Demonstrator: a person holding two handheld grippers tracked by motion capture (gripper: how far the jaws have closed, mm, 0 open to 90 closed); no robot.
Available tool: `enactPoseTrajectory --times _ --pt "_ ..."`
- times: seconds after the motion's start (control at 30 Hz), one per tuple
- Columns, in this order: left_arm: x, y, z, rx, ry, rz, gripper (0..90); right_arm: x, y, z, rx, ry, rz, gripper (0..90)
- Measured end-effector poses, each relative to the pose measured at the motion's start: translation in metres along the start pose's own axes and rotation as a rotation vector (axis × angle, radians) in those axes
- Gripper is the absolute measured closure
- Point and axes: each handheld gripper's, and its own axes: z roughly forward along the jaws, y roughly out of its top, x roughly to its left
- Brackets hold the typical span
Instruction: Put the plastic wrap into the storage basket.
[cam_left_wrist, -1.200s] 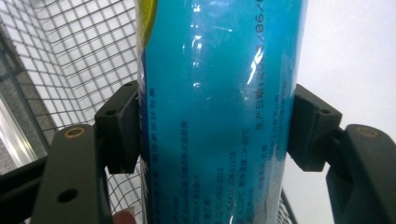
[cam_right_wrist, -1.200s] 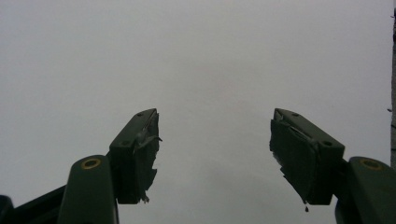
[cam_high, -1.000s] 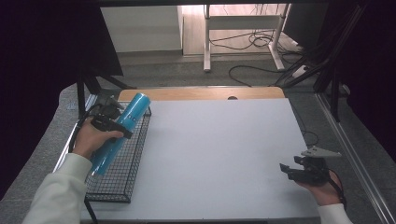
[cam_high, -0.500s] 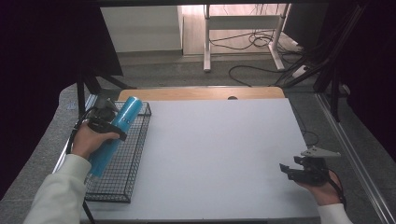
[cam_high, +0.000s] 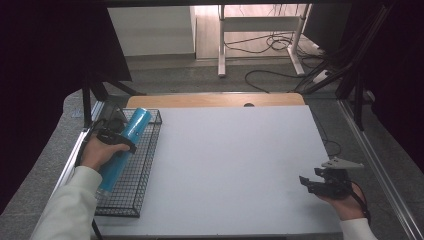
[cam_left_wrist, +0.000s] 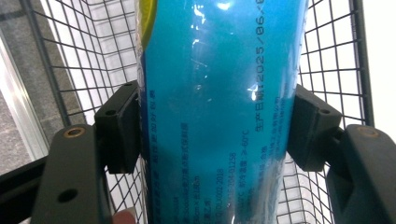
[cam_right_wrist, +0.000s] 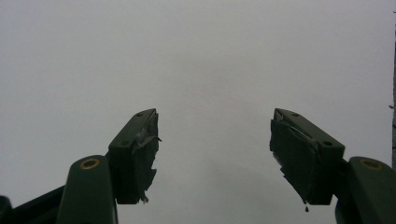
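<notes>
Blue tube (cam_high: 122, 147), clamped in our left tool (cam_left_wrist: 215, 135), lies over the wire basket (cam_high: 145, 165) at nine o'clock; its slick wrapper could slip, while our right tool (cam_high: 327, 182) idles open.

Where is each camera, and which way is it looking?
High view: above the person's side, looking forward and down at the white table; forearms, both hands show.
Left gripper view: on the left gripper, looking along its fingers, shut on the blue tube.
Right gripper view: on the right gripper, open, facing bare table.
Shared: high and left views show tube and wire basket.
</notes>
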Motion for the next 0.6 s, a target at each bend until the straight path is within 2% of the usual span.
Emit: enactPoseTrajectory --times 0.13,0.3,0.33,0.43,0.53,0.57,0.6 --pt "0.0 0.0 0.006 0.007 -0.001 -0.01 31.4 0.0 0.0 0.0 0.0 -0.001 -0.003 32.3" --pt "-0.001 -0.001 0.015 0.018 0.021 -0.018 31.4 0.0 0.0 0.0 0.001 -0.002 -0.002 32.2" --pt "-0.002 -0.001 0.019 0.024 0.036 -0.016 31.3 0.001 0.0 0.0 0.002 -0.003 -0.004 32.3" --pt "-0.003 -0.002 0.023 0.031 0.04 -0.019 31.3 0.001 0.0 0.0 0.003 -0.003 -0.005 32.3" --pt "-0.004 -0.002 0.03 0.06 0.043 -0.016 31.1 0.001 0.0 0.0 0.003 -0.005 -0.005 32.2" --pt "-0.008 -0.001 0.033 0.079 0.073 0.003 30.7 0.001 0.0 0.0 0.003 -0.005 -0.004 32.2" --pt "-0.01 0.0 0.03 0.044 0.077 -0.01 29.2 0.001 0.0 0.0 0.003 -0.006 -0.003 32.2"
